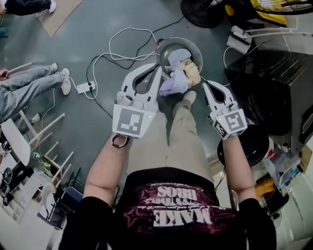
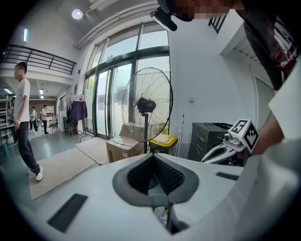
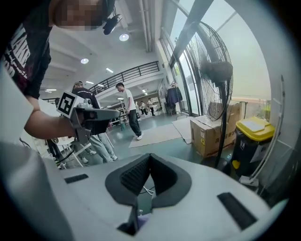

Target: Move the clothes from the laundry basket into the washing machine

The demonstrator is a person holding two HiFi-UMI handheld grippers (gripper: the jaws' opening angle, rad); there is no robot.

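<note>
Two grippers, left [image 1: 157,73] and right [image 1: 205,86], both with jaws pressed together, empty. We see one laundry basket [image 1: 168,47] on the floor; its clothes [image 1: 178,75] lie between the jaw tips.

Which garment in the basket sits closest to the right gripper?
The cream one, on the basket's right side just beyond the right gripper; the lavender one lies left of it, the white one farther back.

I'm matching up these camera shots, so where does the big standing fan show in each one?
Head view: standing fan at the top edge, seemingly just its dark base.
Left gripper view: centre, slightly high.
Right gripper view: upper right.
Shared landmark: yellow-lidded bin beside it.
</note>
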